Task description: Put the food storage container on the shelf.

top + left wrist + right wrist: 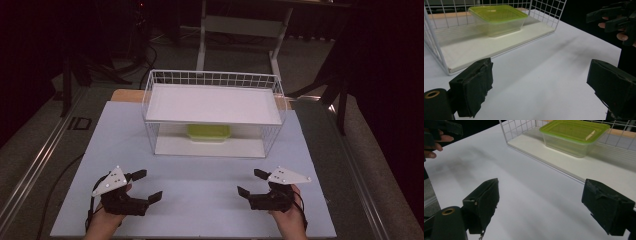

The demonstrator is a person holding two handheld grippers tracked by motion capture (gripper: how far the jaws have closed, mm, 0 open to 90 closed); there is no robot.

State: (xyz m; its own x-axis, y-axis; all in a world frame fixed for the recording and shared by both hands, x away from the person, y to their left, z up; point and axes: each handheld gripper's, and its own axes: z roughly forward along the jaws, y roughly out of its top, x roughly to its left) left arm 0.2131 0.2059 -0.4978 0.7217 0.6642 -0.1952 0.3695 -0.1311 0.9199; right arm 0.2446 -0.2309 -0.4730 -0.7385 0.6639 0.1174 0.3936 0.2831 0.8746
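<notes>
From the high view, a white wire rack (212, 80) stands at the far middle of the table (200, 200), and a green-lidded container (209, 132) sits on its lower shelf under the upper shelf board (212, 104); the left gripper (148, 185) and right gripper (248, 182) rest near the front edge, well apart, jaws spread and holding nothing. The left gripper view shows the container (497, 20) lidded, its contents impossible to tell. The right gripper view shows it (574, 136) on the lower shelf, beyond wide-apart jaws.
</notes>
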